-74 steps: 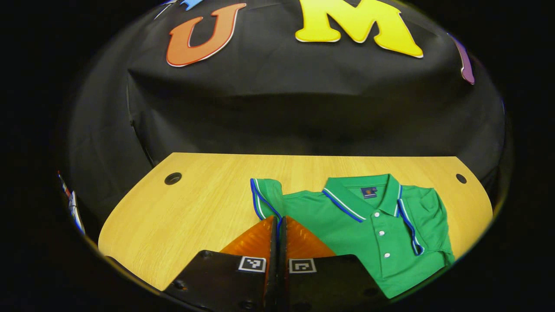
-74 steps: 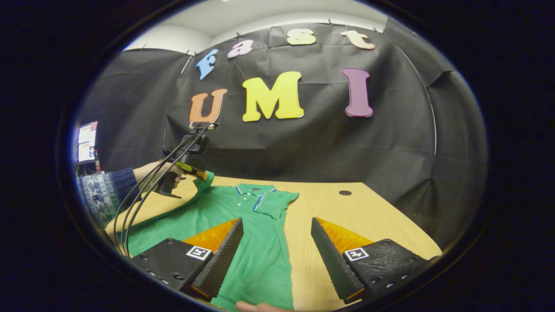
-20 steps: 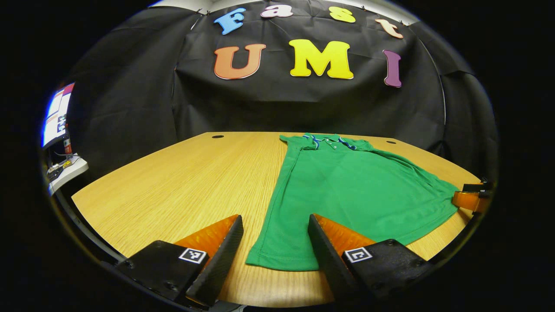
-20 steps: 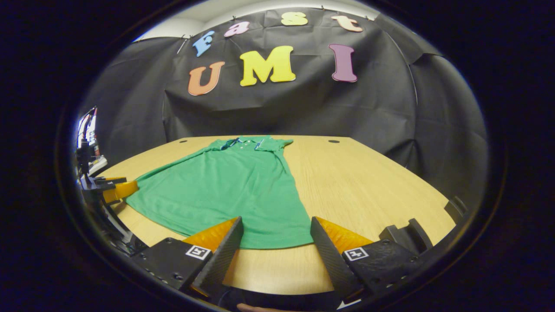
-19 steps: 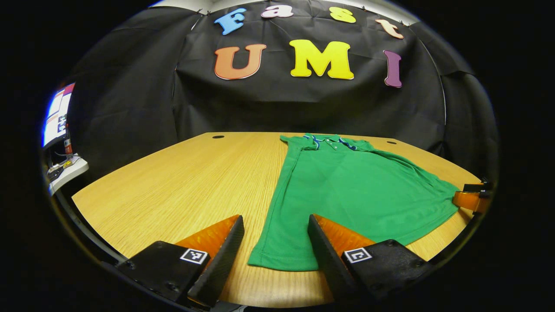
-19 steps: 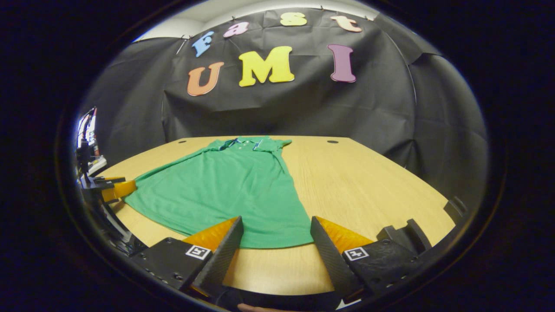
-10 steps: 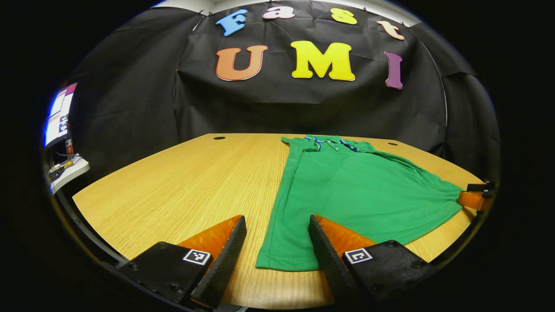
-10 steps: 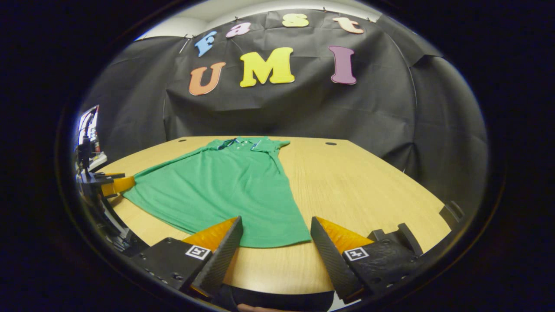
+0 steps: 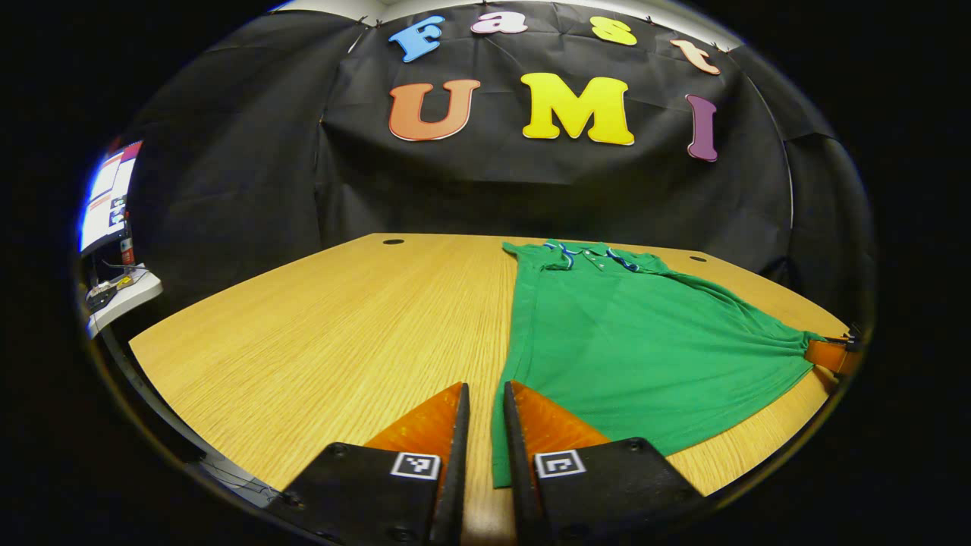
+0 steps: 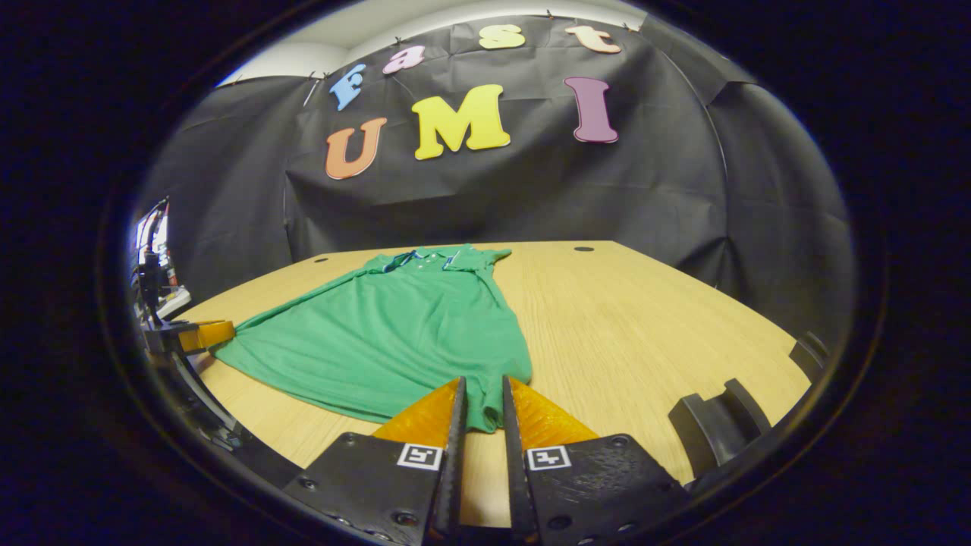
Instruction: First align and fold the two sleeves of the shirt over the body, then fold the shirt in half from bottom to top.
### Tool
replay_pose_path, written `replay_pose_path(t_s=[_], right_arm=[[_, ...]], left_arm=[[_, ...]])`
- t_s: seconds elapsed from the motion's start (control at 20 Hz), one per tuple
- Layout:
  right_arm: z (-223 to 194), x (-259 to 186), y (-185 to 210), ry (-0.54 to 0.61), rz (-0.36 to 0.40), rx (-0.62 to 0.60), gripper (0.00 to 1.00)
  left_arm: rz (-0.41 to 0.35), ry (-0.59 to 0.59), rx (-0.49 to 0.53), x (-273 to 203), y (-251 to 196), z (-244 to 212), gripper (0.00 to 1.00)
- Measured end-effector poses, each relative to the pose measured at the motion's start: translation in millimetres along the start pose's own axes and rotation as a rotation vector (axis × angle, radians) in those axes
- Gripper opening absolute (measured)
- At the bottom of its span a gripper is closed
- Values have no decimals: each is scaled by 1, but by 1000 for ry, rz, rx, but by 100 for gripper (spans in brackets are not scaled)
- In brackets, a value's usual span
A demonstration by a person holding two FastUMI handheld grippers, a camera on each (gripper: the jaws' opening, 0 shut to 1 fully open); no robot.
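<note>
lying flat, shirt (image 9: 622, 341) covers bare table (image 9: 318, 326).

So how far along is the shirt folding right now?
Sleeves look folded in: the shirt lies narrow on the table. In hand: left gripper and right gripper nearly closed at the hem corners. Left: the bottom-to-top fold up to the collar.

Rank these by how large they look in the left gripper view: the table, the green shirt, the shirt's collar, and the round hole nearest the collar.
1. table
2. green shirt
3. shirt's collar
4. round hole
The collar and the hole both lie at the far end, so they look smaller there than they would close up.
</note>
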State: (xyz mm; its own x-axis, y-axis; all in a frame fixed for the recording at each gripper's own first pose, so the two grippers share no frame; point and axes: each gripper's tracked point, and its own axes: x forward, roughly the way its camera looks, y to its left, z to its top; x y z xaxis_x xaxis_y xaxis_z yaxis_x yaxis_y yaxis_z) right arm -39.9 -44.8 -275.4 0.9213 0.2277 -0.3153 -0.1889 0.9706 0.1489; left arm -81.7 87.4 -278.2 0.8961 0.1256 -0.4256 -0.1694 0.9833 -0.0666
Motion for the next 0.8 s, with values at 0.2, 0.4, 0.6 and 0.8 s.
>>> replay_pose_path(t_s=[0.2, 0.4, 0.6, 0.8], right_arm=[[5, 0, -1, 26, 15, 24, 1], [33, -12, 4, -45, 23, -25, 1], [81, -8, 11, -130, 23, -72, 0], [125, 18, 20, -168, 28, -98, 1]], left_arm=[[-51, -14, 17, 1, -14, 8, 7], [-59, -68, 45, -1, -17, 34, 6], [-56, -115, 68, 11, -18, 70, 6], [-75, -155, 79, 34, -24, 113, 6]])
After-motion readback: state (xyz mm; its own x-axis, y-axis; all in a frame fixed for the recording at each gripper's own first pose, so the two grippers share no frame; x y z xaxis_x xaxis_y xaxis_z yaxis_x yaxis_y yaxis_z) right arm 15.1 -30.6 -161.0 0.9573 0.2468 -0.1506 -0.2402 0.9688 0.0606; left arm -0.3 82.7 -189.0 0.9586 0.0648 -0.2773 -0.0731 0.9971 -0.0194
